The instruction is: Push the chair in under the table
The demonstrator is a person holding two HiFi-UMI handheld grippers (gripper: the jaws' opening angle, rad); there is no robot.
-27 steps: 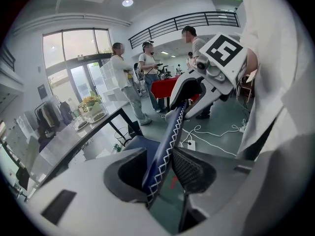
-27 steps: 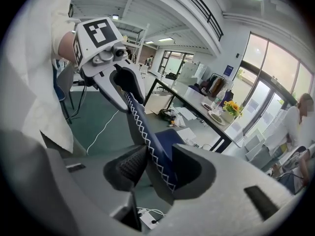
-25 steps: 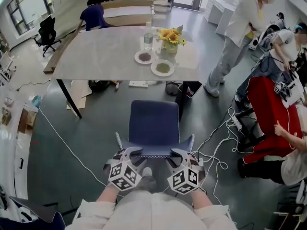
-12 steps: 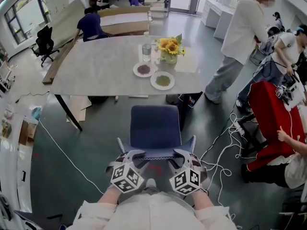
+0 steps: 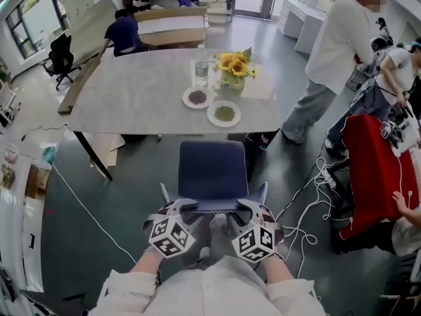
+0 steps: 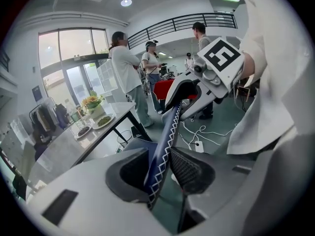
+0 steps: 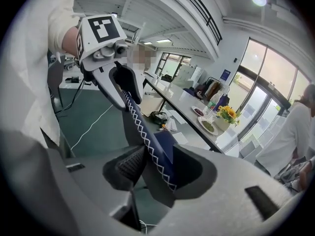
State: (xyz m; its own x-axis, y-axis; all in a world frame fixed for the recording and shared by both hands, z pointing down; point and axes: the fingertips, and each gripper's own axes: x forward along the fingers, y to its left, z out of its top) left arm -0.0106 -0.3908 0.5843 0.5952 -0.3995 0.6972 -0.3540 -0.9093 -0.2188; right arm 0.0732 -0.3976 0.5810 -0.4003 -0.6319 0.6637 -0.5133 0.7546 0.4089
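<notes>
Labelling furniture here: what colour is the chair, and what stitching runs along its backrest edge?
Dark blue chair, white zigzag stitching; clearest in the left gripper view.

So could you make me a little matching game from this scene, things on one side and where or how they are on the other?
1 chair
2 sunflowers
3 right gripper
4 red cloth

A on the table, beside the glass
B draped at the far right
C shut on the backrest's top edge
D blue, facing the table

Pairs: 1-D, 2-A, 3-C, 4-B
</notes>
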